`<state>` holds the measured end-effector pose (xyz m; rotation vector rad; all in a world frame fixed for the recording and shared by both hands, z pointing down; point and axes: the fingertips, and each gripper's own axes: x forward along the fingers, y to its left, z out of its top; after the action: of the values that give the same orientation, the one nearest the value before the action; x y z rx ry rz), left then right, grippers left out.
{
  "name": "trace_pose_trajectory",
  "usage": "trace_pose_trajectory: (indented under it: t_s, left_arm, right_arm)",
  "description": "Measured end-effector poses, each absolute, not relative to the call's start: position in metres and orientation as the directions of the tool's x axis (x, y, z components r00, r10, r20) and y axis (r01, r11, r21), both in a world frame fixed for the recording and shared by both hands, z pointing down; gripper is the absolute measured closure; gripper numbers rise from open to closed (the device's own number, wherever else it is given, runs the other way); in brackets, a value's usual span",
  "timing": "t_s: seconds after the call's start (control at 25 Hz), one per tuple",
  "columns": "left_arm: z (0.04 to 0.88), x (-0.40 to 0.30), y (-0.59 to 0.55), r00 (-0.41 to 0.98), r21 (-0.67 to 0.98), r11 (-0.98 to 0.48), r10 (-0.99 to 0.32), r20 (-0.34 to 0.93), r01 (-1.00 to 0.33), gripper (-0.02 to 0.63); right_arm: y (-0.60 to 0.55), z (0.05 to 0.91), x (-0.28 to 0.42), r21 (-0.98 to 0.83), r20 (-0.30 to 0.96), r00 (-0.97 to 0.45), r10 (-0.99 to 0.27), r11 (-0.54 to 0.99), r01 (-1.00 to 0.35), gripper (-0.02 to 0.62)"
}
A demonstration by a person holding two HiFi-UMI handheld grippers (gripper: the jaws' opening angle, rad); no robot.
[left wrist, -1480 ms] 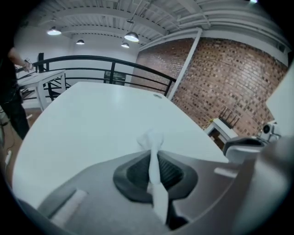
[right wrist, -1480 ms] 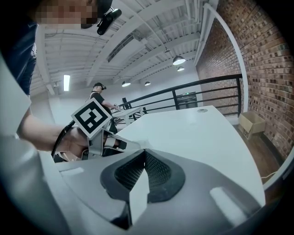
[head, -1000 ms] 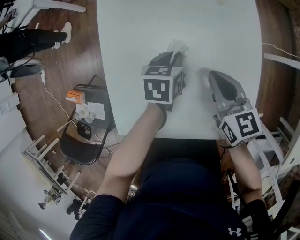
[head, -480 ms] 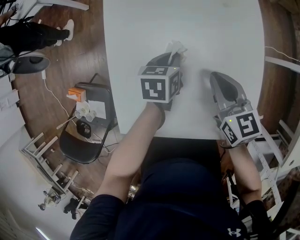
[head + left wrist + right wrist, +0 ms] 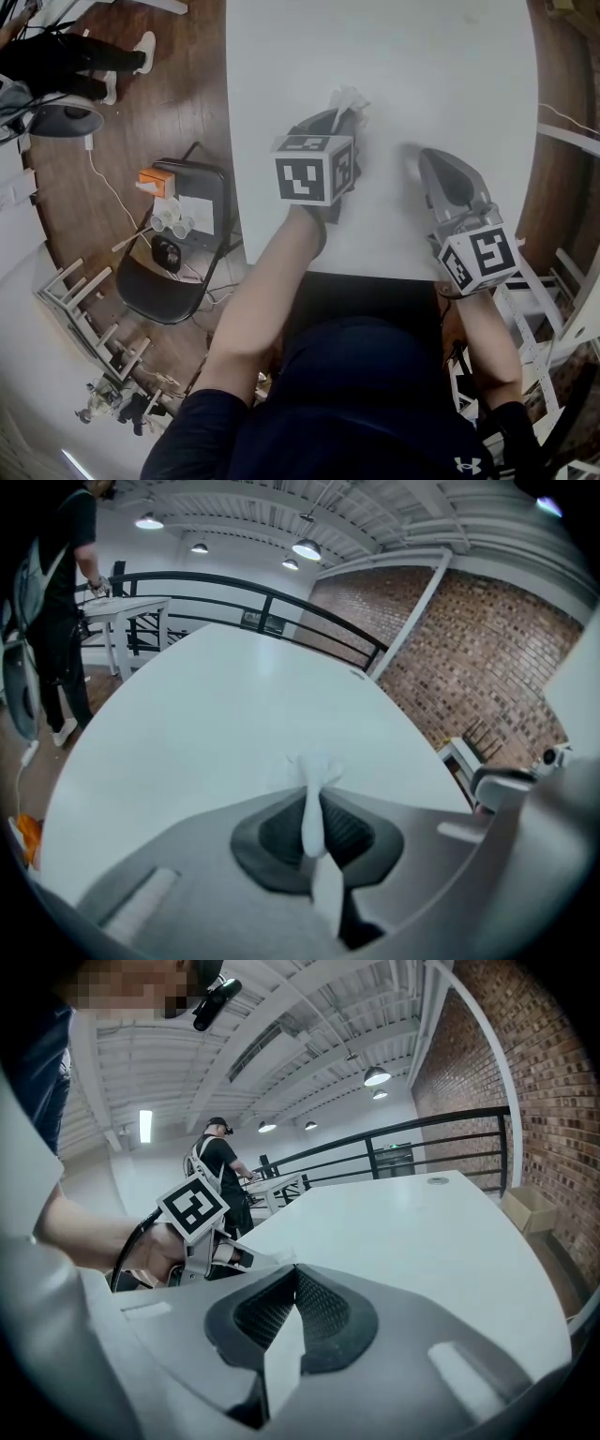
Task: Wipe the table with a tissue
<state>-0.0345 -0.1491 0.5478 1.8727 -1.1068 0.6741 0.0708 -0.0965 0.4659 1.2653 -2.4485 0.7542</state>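
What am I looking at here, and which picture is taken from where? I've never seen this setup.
There is no robot arm: a person holds a hand-held tool in each hand. The head view looks steeply down from a camera on the person's head. The other two cameras ride on the tools and look along their jaws. The left tool is closed on a white tissue over the white table. The right tool, beside it over the table, is closed with nothing between its jaws.
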Motion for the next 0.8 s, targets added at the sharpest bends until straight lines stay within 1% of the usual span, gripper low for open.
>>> trace_pose_trajectory:
  t_s: [0.8]
  left_arm:
    - [0.55, -0.121, -0.138, 0.38, 0.339, -0.172, -0.458, 0.804, -0.925, 0.598]
  right_arm:
    - [-0.099, 0.458, 0.045, -0.305, 0.468, -0.578, -0.669, 0.492, -0.815, 0.586]
